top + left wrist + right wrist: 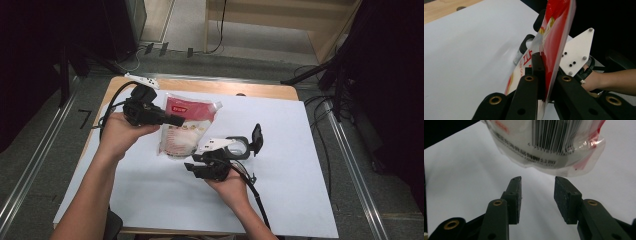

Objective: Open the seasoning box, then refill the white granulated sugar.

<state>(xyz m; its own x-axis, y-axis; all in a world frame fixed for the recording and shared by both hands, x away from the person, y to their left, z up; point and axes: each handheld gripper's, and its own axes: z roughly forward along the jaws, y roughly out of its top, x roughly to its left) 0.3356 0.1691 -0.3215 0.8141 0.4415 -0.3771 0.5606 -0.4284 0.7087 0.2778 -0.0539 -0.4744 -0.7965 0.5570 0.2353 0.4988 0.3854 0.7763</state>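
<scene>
While the left gripper [175,120] clamped the red-and-white plastic food pouch [183,127] above the table's far left, the right gripper [537,185] waited beneath, jaws parted and empty; closing off-centre might have pinched only the crinkly seal and slipped.

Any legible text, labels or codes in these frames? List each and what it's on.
Nothing can be quoted with confidence.
Pouch, front: red label and lines of print, too small to read.
Pouch edge, left gripper view: red lettering, cut off and unreadable.
Pouch back, right gripper view: barcode with digits and small print below, blurred.
</scene>
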